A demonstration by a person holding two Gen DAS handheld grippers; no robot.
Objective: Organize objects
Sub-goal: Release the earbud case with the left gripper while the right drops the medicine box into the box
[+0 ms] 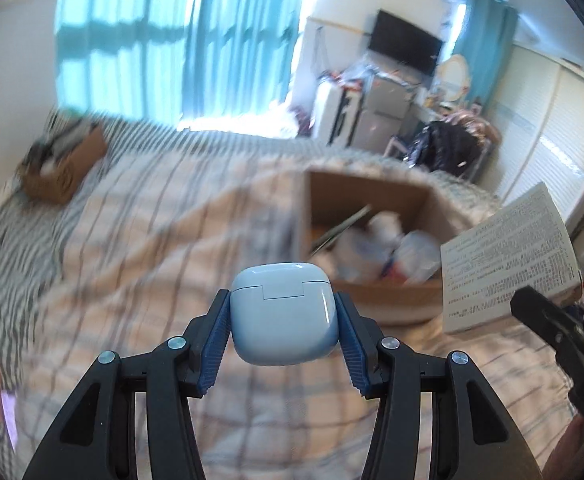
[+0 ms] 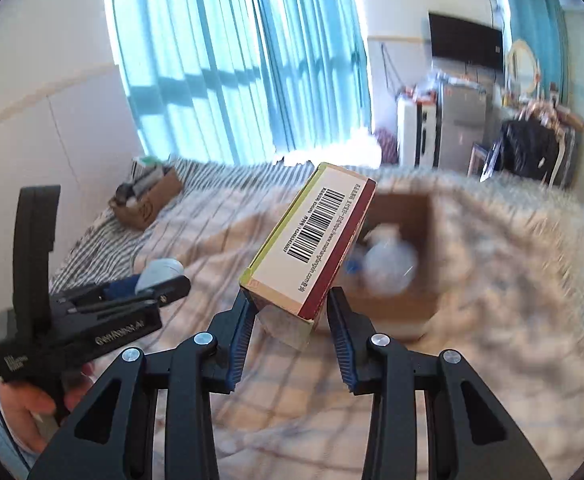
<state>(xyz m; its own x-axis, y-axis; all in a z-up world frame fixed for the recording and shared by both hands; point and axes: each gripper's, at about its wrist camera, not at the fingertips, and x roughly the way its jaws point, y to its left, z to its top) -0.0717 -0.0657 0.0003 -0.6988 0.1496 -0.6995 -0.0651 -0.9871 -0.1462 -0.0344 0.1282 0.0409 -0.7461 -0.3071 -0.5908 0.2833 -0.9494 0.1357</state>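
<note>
The left gripper [image 1: 283,320] pinches an earbud case [image 1: 283,314]; the right gripper [image 2: 289,320] clamps a carton [image 2: 312,248] by its near end, long axis tilting toward 1 o'clock. The blurred open box [image 1: 372,292], probably the target, lies at 1 o'clock, nearer the right gripper.

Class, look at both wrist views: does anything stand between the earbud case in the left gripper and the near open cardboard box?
Nothing visible does. The earbud case, held in the left gripper, faces the cardboard box over bare blanket.
</note>
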